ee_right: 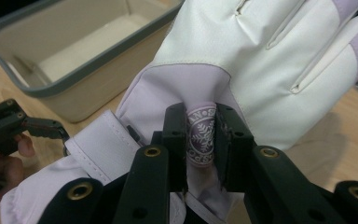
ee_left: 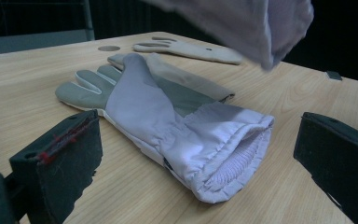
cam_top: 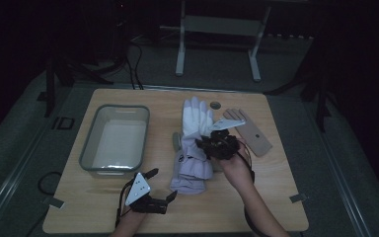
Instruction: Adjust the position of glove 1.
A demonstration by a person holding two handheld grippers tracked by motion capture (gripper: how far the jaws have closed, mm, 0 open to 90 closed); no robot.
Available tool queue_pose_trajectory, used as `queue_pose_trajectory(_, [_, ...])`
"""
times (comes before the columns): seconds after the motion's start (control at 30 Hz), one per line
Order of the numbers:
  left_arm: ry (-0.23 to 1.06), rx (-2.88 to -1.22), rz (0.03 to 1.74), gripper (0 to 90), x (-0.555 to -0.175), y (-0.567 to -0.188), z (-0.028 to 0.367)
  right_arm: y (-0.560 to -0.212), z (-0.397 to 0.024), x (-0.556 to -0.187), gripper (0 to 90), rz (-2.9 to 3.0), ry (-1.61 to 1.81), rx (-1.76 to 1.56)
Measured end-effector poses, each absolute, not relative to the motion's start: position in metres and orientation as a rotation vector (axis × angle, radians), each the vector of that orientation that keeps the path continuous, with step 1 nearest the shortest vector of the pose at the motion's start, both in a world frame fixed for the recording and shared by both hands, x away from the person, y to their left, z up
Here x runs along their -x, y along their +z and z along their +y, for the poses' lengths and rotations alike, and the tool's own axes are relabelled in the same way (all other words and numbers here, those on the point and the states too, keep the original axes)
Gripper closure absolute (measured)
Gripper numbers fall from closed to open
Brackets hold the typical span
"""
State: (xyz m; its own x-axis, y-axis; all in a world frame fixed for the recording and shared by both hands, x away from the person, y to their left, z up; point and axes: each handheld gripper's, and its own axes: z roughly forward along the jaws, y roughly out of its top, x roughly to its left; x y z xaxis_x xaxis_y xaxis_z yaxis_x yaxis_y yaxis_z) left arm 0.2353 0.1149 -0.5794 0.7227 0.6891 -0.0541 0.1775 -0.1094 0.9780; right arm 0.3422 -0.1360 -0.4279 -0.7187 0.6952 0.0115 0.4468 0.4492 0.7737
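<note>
The right gripper (ee_right: 200, 135) is clamped on a pinched fold of a white and lilac fabric work glove (ee_right: 261, 70), its two black jaws nearly together with the printed cloth squeezed between them. It holds this glove lifted above the table, just right of the grey-rimmed rectangular plastic tub (cam_top: 114, 139), fingers pointing away from the person. The left gripper (cam_top: 160, 184) stands wide open with nothing between its jaws, low at the near edge of the table, just in front of the tub's near right corner. In the left gripper view its jaws frame a second lilac and grey glove (ee_left: 168, 126) that lies flat on the wood, cuff towards the camera. A flat tan hand-shaped cutout (cam_top: 249, 131) lies on the table well to the right of the tub, beyond the held glove. The light wooden table top (cam_top: 276, 197) stands on grey flooring in a dark room, with a pale metal frame (cam_top: 217, 39) on the floor well behind the tub.
</note>
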Motion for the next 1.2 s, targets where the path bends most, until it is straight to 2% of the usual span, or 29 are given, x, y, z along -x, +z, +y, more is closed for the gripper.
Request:
queue_pose_trajectory(0.4, [0.499,-1.653,0.705,1.4,-0.235,-0.579,0.115,-0.483,-0.105,-0.342,74.8,2.500,0.972,-1.046])
queue_pose_trajectory(0.87, [0.495,-1.648,0.710,1.3,-0.234,-0.580,0.115,-0.512,-0.109,-0.352,72.7,2.552,0.866,-1.032])
queue_pose_trajectory(1.03, [0.497,-1.643,0.729,1.3,-0.235,-0.579,0.115,-0.510,-0.116,-0.352,65.0,2.554,0.925,-1.059])
queue_pose_trajectory(1.2, [0.511,-1.638,0.734,1.4,-0.236,-0.578,0.116,-0.486,-0.129,-0.348,55.2,2.517,1.028,-1.059])
